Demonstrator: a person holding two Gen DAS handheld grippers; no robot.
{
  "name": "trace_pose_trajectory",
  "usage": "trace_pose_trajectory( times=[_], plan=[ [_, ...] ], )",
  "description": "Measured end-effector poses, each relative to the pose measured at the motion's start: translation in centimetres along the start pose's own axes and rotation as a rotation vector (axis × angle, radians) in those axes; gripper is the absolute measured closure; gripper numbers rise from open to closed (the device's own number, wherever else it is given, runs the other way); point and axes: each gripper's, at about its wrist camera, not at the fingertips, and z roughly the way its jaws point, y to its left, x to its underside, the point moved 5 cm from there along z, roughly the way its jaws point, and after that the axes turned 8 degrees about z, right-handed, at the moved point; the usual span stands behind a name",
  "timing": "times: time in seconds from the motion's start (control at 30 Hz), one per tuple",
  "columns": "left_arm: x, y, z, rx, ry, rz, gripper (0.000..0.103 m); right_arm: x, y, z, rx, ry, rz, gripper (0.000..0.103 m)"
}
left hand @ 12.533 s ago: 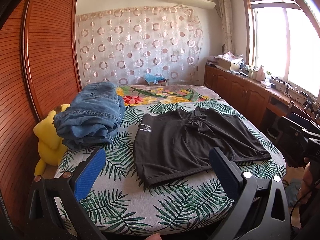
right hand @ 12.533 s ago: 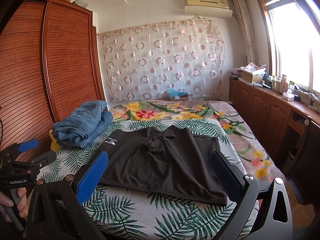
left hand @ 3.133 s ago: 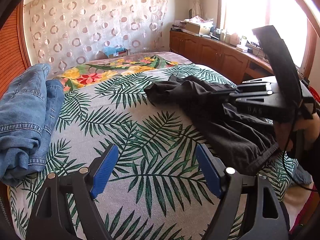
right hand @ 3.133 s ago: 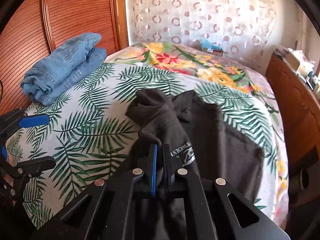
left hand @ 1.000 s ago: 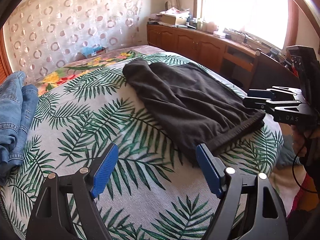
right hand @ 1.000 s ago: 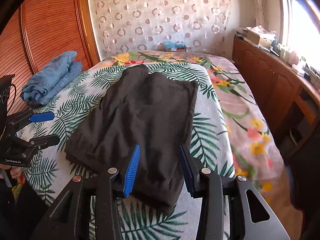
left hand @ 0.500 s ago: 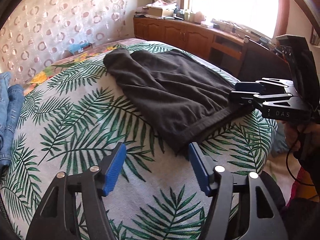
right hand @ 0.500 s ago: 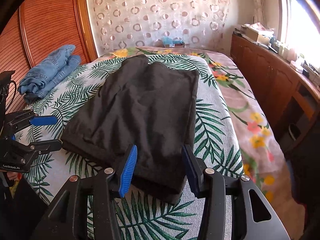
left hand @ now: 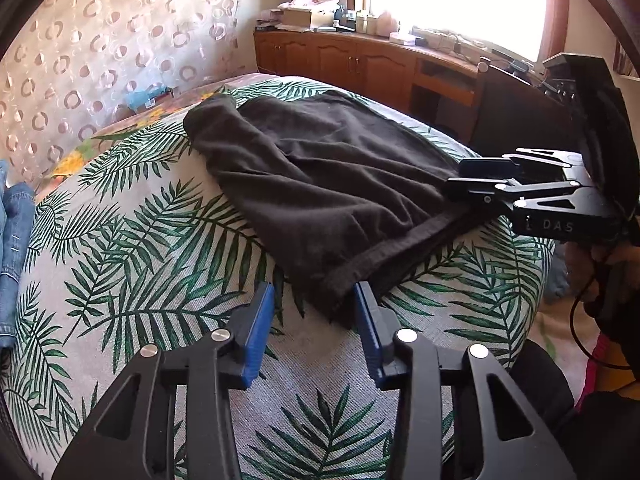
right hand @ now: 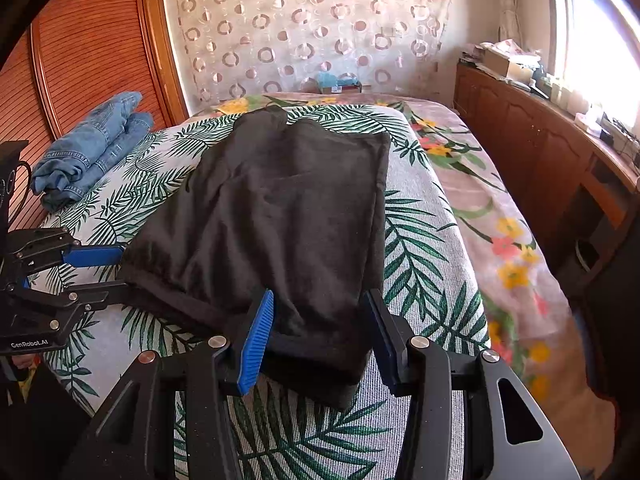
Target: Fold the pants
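Dark grey pants (left hand: 320, 184) lie folded lengthwise on the leaf-print bedspread, waistband toward me; they also show in the right wrist view (right hand: 288, 216). My left gripper (left hand: 316, 320) is open with its blue pads on either side of the waistband's left corner, and shows at the left of the right wrist view (right hand: 96, 276). My right gripper (right hand: 316, 328) is open around the waistband's right corner; in the left wrist view (left hand: 460, 180) its jaws reach onto that corner.
Folded blue jeans (right hand: 88, 152) lie at the bed's far left by the wooden wardrobe (right hand: 80, 40). A wooden cabinet (right hand: 540, 144) with clutter runs along the right under the window. The bed's front edge (right hand: 360, 452) is just below my grippers.
Both grippers have moved in on the waistband corners. The left gripper's jaws have narrowed around the corner. The pants lie as before.
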Motion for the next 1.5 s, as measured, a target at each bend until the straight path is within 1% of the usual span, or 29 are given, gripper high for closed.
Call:
trace_pose_trajectory(
  times=[0.1,0.13,0.2,0.3,0.43,0.5,0.73,0.83,0.97,1.17,1.23,1.27,1.33,1.4,1.43,1.5],
  plan=[
    [-0.2,-0.2,0.1,-0.003,-0.003,0.009,0.062,0.1,-0.1,0.1,-0.001,0.0,0.001,0.055],
    [-0.3,-0.3,0.1,0.002,-0.007,0.009,0.065,0.1,-0.1,0.1,-0.001,-0.001,0.001,0.055],
    [-0.4,-0.3,0.2,0.018,-0.013,0.004,0.077,0.1,-0.2,0.1,-0.004,-0.004,0.004,0.055],
    [-0.4,-0.5,0.0,0.01,-0.025,0.011,0.083,0.1,-0.3,0.1,-0.007,-0.004,0.005,0.054],
    [-0.4,-0.2,-0.9,0.02,-0.042,-0.005,0.087,0.1,-0.3,0.1,-0.007,-0.005,0.006,0.054],
    [-0.3,-0.3,-1.3,0.021,-0.031,0.003,0.09,0.1,-0.3,0.1,-0.009,-0.006,0.009,0.054],
    [0.1,-0.6,-2.4,0.044,-0.051,-0.011,0.092,0.1,-0.3,0.1,-0.011,-0.006,0.006,0.053],
    [0.6,-1.0,-2.4,0.047,-0.041,-0.006,0.092,0.1,-0.4,0.2,-0.013,-0.007,0.005,0.053],
    [1.2,-0.8,-1.8,0.053,-0.026,-0.026,0.092,0.1,-0.4,0.2,-0.014,-0.009,0.006,0.053],
    [1.1,-0.8,-2.4,0.057,-0.039,-0.034,0.092,0.1,-0.5,0.2,-0.012,-0.008,0.003,0.053],
    [1.0,-0.8,-2.6,0.053,-0.041,-0.033,0.09,0.1,-0.5,0.2,-0.011,-0.007,0.004,0.053],
    [1.0,-0.9,-2.6,0.044,-0.04,-0.033,0.086,0.1,-0.5,0.2,-0.011,-0.007,0.004,0.053],
    [0.9,-0.8,-2.6,0.034,-0.038,-0.028,0.076,0.0,-0.5,0.1,-0.01,-0.006,0.004,0.053],
    [0.9,-0.9,-2.5,0.028,-0.031,-0.022,0.058,0.0,-0.5,0.1,-0.011,-0.003,0.005,0.053],
    [1.0,-0.9,-2.3,0.03,-0.028,-0.021,0.054,0.0,-0.6,0.0,-0.011,-0.001,0.007,0.053],
    [1.0,-1.0,-1.8,0.038,-0.02,-0.021,0.053,0.0,-0.7,-0.2,-0.013,0.003,0.013,0.053]
  ],
)
